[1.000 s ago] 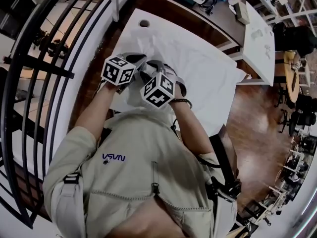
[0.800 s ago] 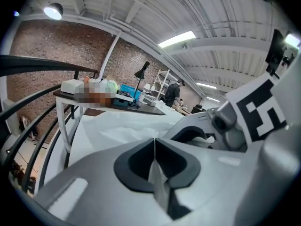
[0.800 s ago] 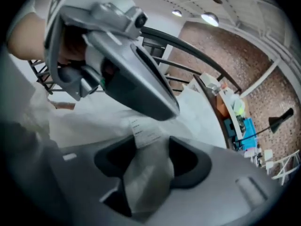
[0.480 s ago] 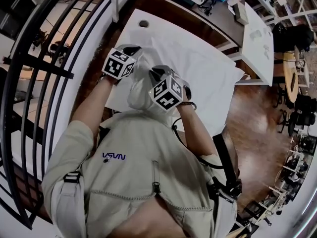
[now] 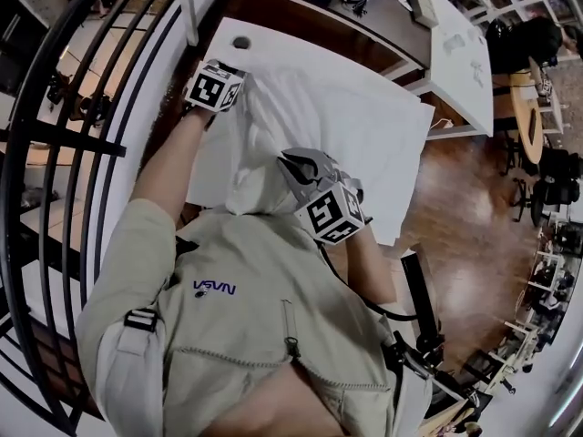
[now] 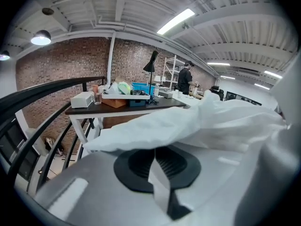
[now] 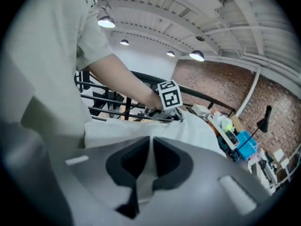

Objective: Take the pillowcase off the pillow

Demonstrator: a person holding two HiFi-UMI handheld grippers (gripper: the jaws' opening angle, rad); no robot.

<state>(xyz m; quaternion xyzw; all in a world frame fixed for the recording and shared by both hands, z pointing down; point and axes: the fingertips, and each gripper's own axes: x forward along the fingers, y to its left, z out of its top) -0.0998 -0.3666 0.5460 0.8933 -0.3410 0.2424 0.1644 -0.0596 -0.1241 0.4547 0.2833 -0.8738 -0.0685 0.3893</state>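
Note:
A white pillowcase (image 5: 351, 121) covers the pillow lying on the white table (image 5: 264, 39). My left gripper (image 5: 235, 73) is at the pillow's far left corner, shut on a fold of pillowcase cloth (image 6: 188, 124). My right gripper (image 5: 293, 160) is nearer my body, shut on pillowcase cloth (image 7: 141, 131) at the near edge. The cloth is bunched and pulled up in a ridge (image 5: 255, 167) between the two grippers. In the right gripper view the left gripper's marker cube (image 7: 169, 97) shows past the cloth. I cannot tell the pillow apart from its cover.
A black curved railing (image 5: 82, 116) runs along the left. A dark-topped desk (image 5: 301, 7) with boxes stands behind the table, and a second white table (image 5: 460, 57) is at the right. Wooden floor (image 5: 455, 217) lies to the right. A person (image 6: 184, 76) stands far off.
The two grippers were side by side at the near edge. The left one has moved away to the far left corner, and the right one has pulled back towards my body, stretching the cloth between them.

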